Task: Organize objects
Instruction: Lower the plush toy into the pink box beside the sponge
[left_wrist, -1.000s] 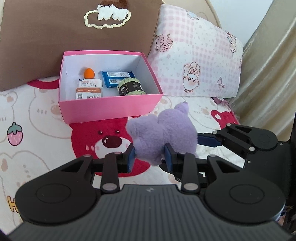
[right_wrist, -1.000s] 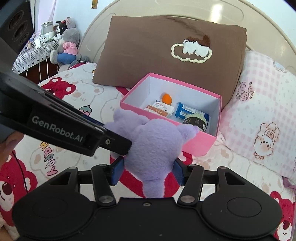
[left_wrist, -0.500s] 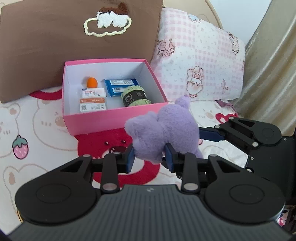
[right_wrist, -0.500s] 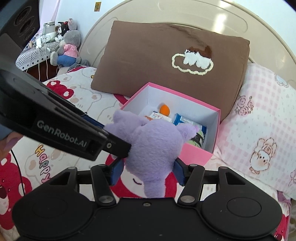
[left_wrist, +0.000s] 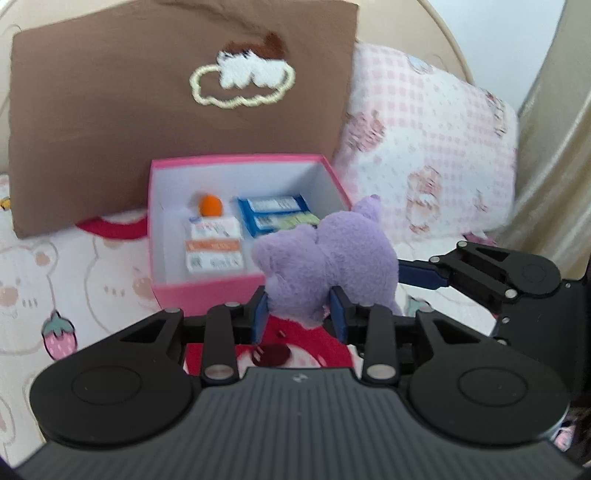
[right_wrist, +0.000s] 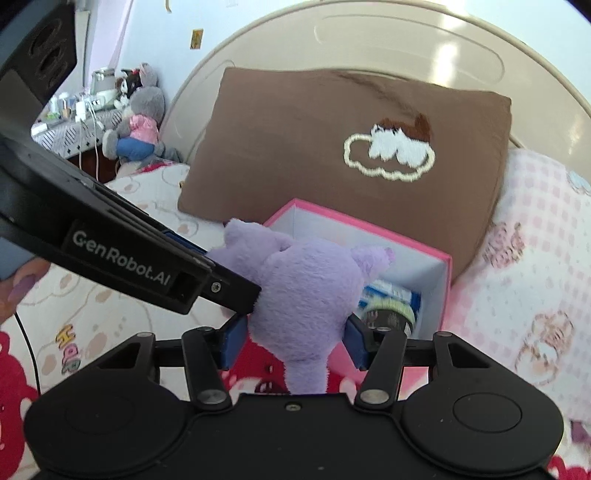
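Tongs on both sides, left tongs (left_wrist: 298, 314) and right tongs (right_wrist: 293, 341), squeeze the purple plush toy (left_wrist: 328, 264) at the pink box (left_wrist: 207, 291) near edge, mid-frame

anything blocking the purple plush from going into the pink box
Nothing visible does. The purple plush, held by both grippers, hangs at the open pink box's near wall; small packets cover part of the floor.
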